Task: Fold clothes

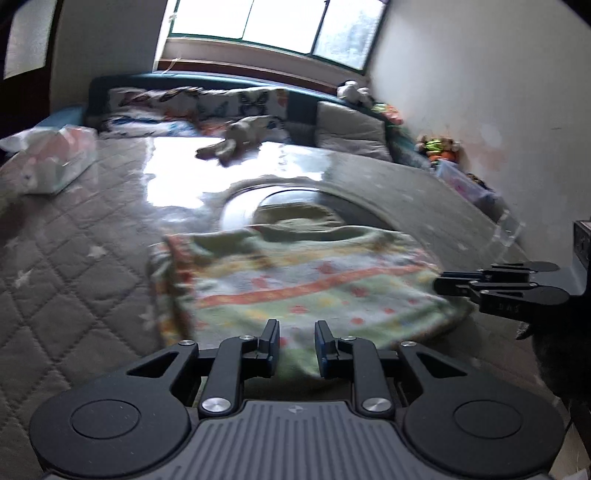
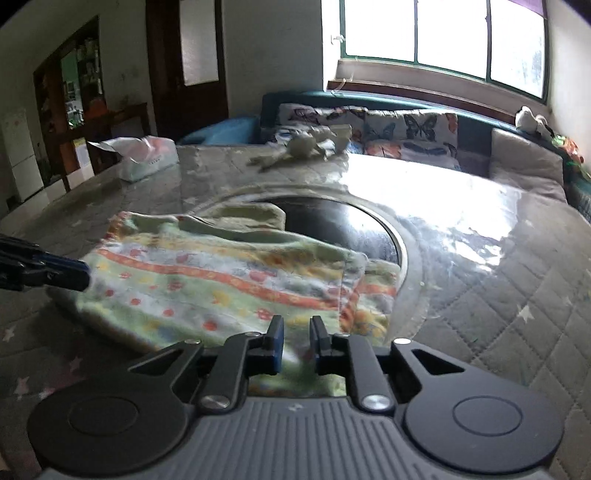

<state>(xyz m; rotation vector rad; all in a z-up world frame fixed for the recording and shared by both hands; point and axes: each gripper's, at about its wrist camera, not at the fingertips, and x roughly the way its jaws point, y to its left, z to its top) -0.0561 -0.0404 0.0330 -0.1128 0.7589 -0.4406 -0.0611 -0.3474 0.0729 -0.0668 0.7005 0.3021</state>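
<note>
Daylight from the window glares off a quilted grey worktop with a round dark inset. Centre frame lies the striped, patterned garment, partly folded, its far edge over the inset's rim. Left gripper at lower centre has its jaws nearly closed, a narrow gap, cloth between them; grip unclear. Right gripper, same story: slim gap over the near hem, and I cannot tell if it pinches. Tissue pack sits upper left.

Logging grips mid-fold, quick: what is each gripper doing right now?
Left gripper: narrow gap, over the patterned garment; grip cannot be told.
Right gripper: the same.
</note>
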